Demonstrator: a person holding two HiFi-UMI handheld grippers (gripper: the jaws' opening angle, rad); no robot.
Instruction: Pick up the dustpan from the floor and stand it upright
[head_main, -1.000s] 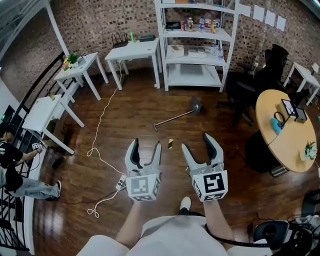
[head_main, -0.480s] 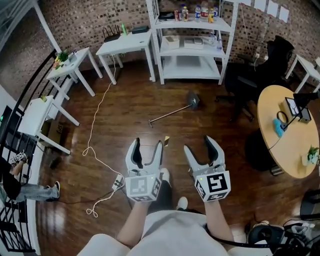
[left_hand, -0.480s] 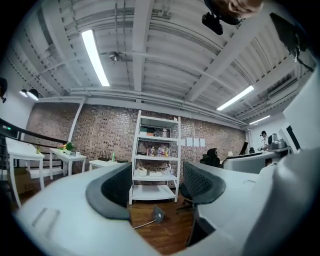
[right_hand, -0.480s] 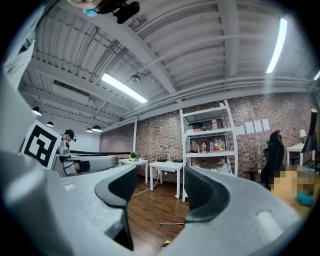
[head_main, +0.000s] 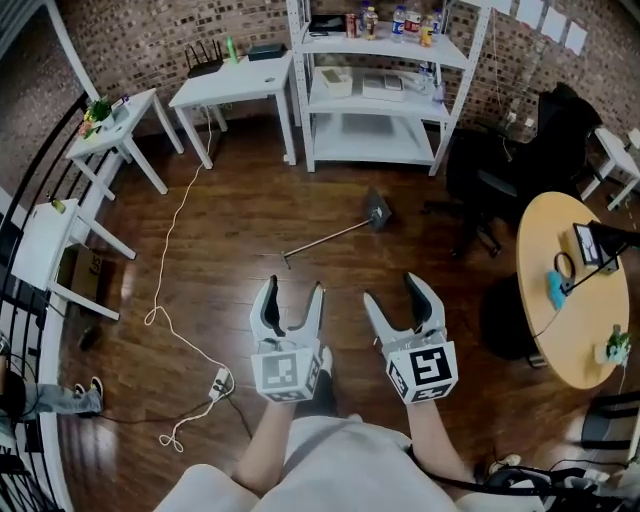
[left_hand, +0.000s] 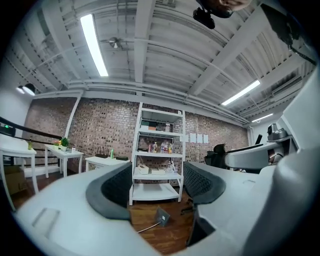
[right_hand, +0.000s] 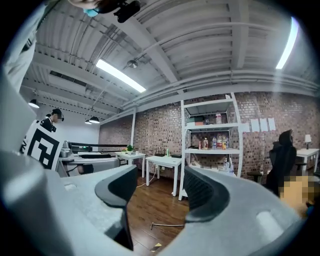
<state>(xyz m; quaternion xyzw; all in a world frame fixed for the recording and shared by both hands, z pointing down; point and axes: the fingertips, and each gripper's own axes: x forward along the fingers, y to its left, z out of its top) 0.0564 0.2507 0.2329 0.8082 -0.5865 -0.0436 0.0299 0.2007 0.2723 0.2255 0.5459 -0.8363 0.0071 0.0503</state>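
the dustpan (head_main: 340, 235) lies flat on the wood floor (head_main: 230, 250), not yet picked up. its grey pan end sits toward the floor's far edge, just before the right foot of the white shelf (head_main: 370, 95). its long handle (head_main: 315, 247) runs back and to the left, ending ahead of the grippers. it is well apart from both of them.

the left gripper (head_main: 295, 300) and the right gripper (head_main: 392, 298) are held side by side and level above the near part of the floor, both aimed at the far wall. each has its jaws spread wide with nothing between the pads. in the left gripper view the dustpan (left_hand: 162, 216) shows far off through the gap, below the shelf (left_hand: 157, 150). in the right gripper view only the handle (right_hand: 167, 225) shows through the gap, with a white desk (right_hand: 166, 160) beyond it.

a white cable (head_main: 165, 255) trails over the left part of the floor from the desk (head_main: 235, 85) to a power strip (head_main: 218, 380). a black chair (head_main: 500, 175) stands near the floor's right edge, beside a round table (head_main: 565, 300).
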